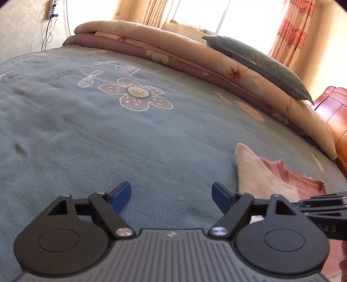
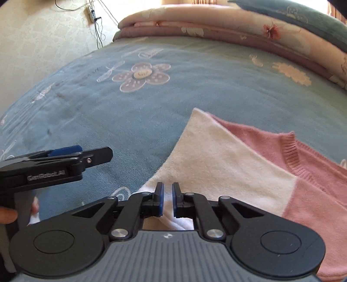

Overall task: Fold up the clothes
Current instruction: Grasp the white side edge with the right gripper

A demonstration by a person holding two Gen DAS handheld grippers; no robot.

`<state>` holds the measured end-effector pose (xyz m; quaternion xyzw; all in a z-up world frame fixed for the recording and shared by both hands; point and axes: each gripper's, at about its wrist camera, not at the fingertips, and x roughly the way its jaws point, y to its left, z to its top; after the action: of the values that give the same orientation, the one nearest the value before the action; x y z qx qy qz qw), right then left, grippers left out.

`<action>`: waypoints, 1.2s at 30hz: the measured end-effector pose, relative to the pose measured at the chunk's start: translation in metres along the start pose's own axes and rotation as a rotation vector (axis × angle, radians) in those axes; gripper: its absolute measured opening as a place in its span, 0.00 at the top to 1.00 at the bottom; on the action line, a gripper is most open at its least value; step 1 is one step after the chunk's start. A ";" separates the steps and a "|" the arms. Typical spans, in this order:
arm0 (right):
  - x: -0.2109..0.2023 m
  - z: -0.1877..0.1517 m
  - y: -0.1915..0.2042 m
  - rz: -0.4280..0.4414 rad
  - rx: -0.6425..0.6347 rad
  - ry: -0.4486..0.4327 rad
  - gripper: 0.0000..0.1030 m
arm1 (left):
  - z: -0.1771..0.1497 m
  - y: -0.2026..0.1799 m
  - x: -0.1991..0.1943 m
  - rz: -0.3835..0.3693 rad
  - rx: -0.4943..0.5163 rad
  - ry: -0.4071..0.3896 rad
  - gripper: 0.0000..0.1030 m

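The left gripper [image 1: 171, 196] hangs low over the bed [image 1: 86, 134], its blue-padded jaws spread wide with only the blue-grey sheet between them; it holds nothing. In the right wrist view that same gripper [image 2: 76, 151] shows side-on at nine o'clock, with a bit of a hand [image 2: 8, 214] beneath it at the frame edge.

The right gripper [image 2: 167, 198] sits at the near edge of the garment, its jaws drawn almost together with a narrow slit left. White cloth [image 2: 173, 225] lies under and behind the pads, but I cannot tell whether any of it is pinched.

The pink sweater [image 2: 314, 186] lies flat on the bed toward three o'clock of the right gripper, ribbed neckline [image 2: 288, 149] facing up. A cream panel [image 2: 216, 160] crosses it on a slant, its corner pointing to twelve o'clock. From the left wrist view the sweater [image 1: 303, 180] is at three o'clock, beside the right-hand pad.

Further back, at twelve o'clock, a folded floral quilt [image 1: 173, 47] runs along the bed, with a dark pillow [image 1: 260, 63] on top. Curtains [image 1: 290, 28] flank a bright window [image 1: 203, 13].
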<state>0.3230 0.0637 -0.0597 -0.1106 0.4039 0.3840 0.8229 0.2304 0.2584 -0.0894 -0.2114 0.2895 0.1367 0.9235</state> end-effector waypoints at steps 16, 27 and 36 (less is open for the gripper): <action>0.013 0.028 -0.008 -0.019 0.006 -0.027 0.94 | 0.001 0.002 0.001 -0.009 -0.014 0.005 0.21; 0.047 0.038 -0.020 -0.033 0.053 -0.032 0.90 | 0.001 -0.001 0.003 -0.003 -0.001 0.007 0.20; 0.055 0.057 -0.038 -0.033 0.147 -0.100 0.85 | 0.000 -0.002 0.002 -0.002 0.005 0.010 0.19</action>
<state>0.4046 0.0955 -0.0691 -0.0374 0.3876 0.3447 0.8542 0.2327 0.2573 -0.0894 -0.2099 0.2945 0.1341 0.9226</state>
